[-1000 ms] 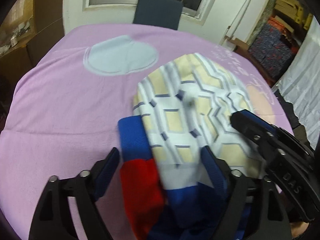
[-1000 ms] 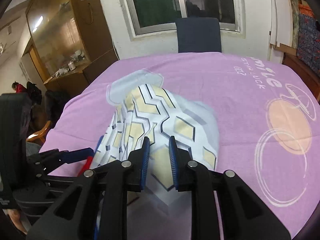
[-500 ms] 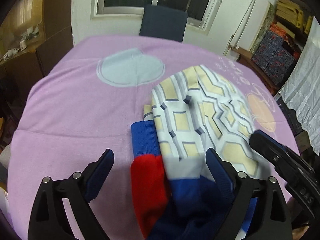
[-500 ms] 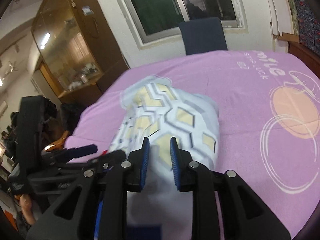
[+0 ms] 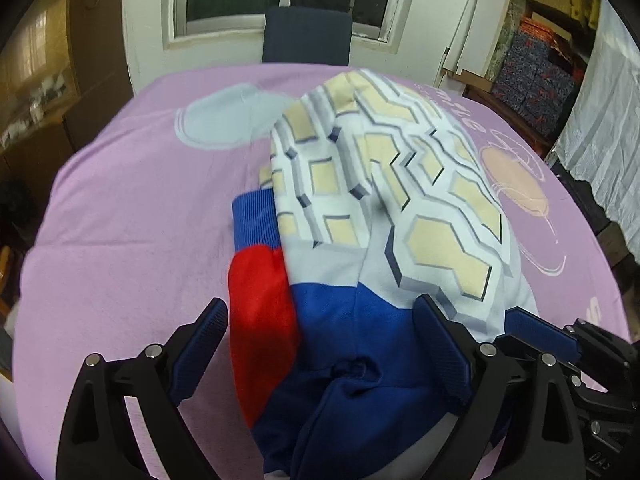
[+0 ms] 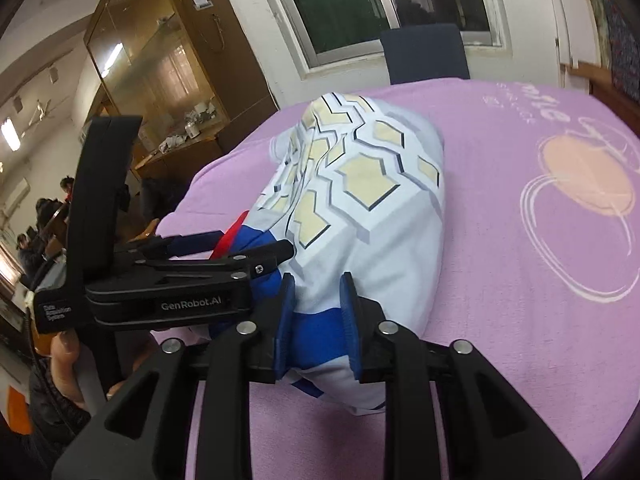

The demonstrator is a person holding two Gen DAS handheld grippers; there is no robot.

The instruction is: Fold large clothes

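Right wrist view: left gripper [image 6: 236,246], marked "GenRobot.AI", angles down with jaws just widening around the garment [image 6: 360,216]; right gripper [image 6: 318,320] pinches its hem.

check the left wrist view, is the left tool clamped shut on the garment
No, the left tool stands wide open with the garment lying loose between its fingers.

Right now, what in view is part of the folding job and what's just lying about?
Job:
- patterned garment, red and blue parts
- left gripper, open, straddling the blue part; it has just been opening
- right gripper, fingers pinching the garment's near edge
- purple table cover

Background:
- dark chair
- glass cabinet
- stacked boxes
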